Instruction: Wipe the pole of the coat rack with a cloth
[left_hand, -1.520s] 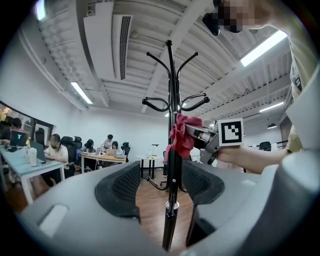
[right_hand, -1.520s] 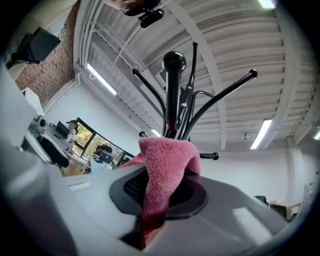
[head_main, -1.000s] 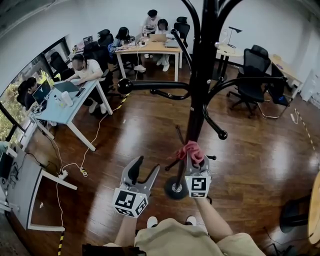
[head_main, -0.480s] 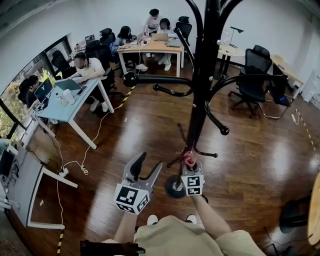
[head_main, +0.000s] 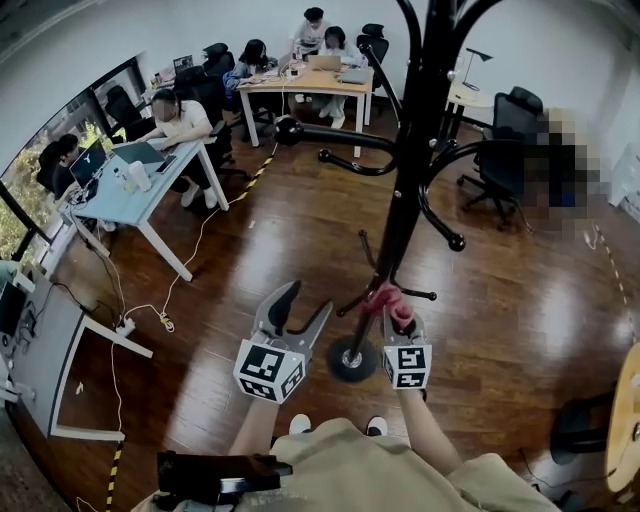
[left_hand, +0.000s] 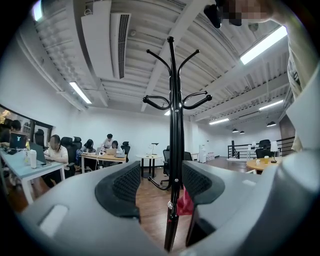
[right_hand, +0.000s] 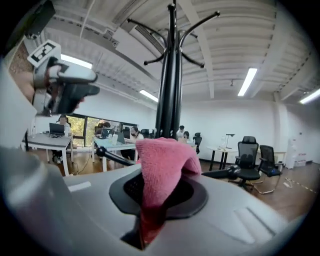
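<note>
A glossy dark plank floor (head_main: 500, 300) spreads beneath the tall black coat rack (head_main: 420, 120). Its slim round pole (head_main: 400, 215) rises from a disc-shaped base (head_main: 352, 360) to curved, ball-tipped hooks (head_main: 340, 135). Low against that pole, the right gripper (head_main: 397, 312) has its jaws clenched on a crumpled, fuzzy pink cloth (head_main: 383, 296). The left gripper (head_main: 306, 305) hovers near the base, ribbed jaws spread and holding nothing.

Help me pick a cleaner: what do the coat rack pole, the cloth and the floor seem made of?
Coat rack pole: probably metal, painted black, semi-gloss; it is slim, with a light streak along it.
Cloth: pink microfibre or terry, matte; a fuzzy nap shows.
Floor: dark wood or laminate planks, glossy; it shows bright reflections.
</note>
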